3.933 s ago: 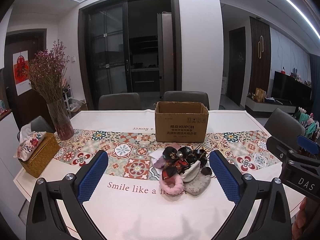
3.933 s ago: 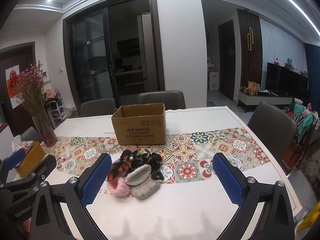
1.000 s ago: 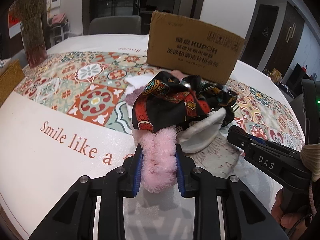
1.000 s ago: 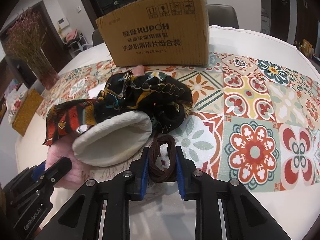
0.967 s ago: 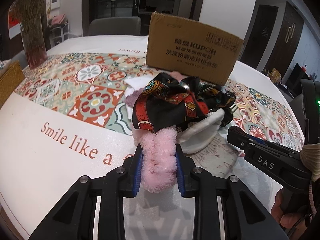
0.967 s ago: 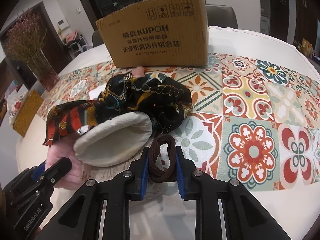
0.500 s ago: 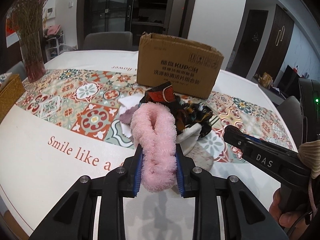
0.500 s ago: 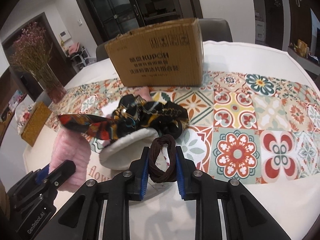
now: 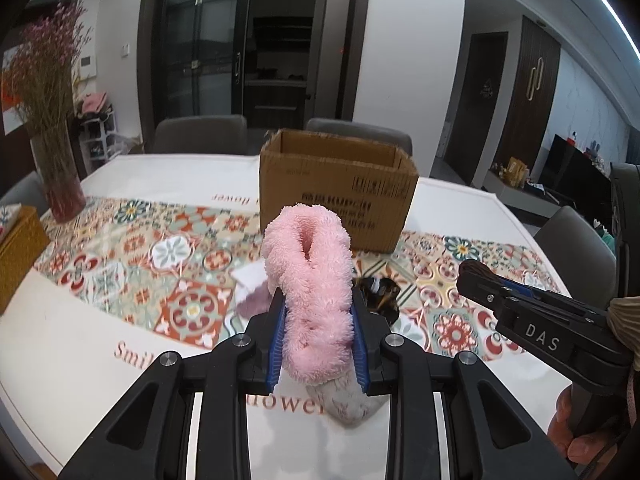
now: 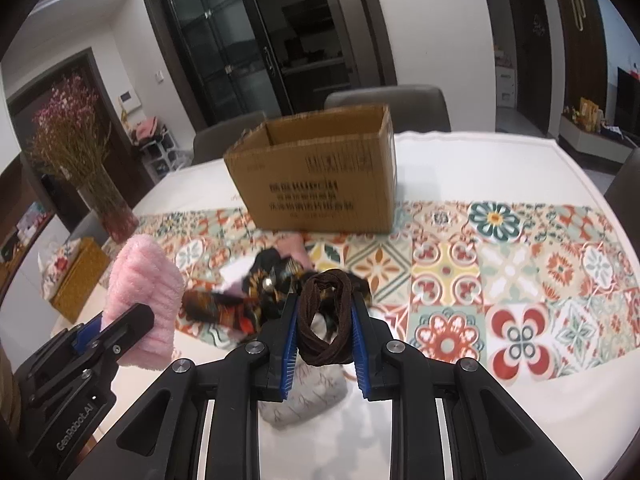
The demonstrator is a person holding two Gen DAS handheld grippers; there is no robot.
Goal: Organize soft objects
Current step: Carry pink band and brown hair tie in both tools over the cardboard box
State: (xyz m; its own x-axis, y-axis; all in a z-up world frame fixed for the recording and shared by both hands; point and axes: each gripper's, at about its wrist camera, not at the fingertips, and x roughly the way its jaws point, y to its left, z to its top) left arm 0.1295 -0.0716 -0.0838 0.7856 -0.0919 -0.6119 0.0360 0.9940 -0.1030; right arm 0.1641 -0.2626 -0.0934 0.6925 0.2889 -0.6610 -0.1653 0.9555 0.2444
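A fluffy pink plush headband (image 9: 310,280), looped and twisted, is clamped between the blue pads of the left tongs (image 9: 318,340) in the left wrist view, its upper loop standing up in front of the open brown cardboard box (image 9: 336,186) that sits farther back on the counter (image 9: 60,380). Below the pads lies a grey patterned fabric pouch (image 9: 346,404) on the white cloth, and a dark patterned scarf (image 9: 380,294) shows just to the right of the headband. The right tongs (image 9: 466,270) reach in from the right edge, held in a person's hand (image 9: 580,432). A glass vase of dried pink flowers (image 9: 52,120) stands at the far left on the colourful tiled runner (image 9: 180,256). In the right wrist view, the right tongs (image 10: 324,336) grip a dark brown braided hair tie (image 10: 322,312) between narrow-set pads, lifted above the pile of scarf (image 10: 248,300) and pouch (image 10: 304,400). The left tongs (image 10: 124,320) appear at the lower left with the pink headband (image 10: 146,296) in them, clear of the counter (image 10: 500,420). The cardboard box (image 10: 316,176) stands open beyond the pile.
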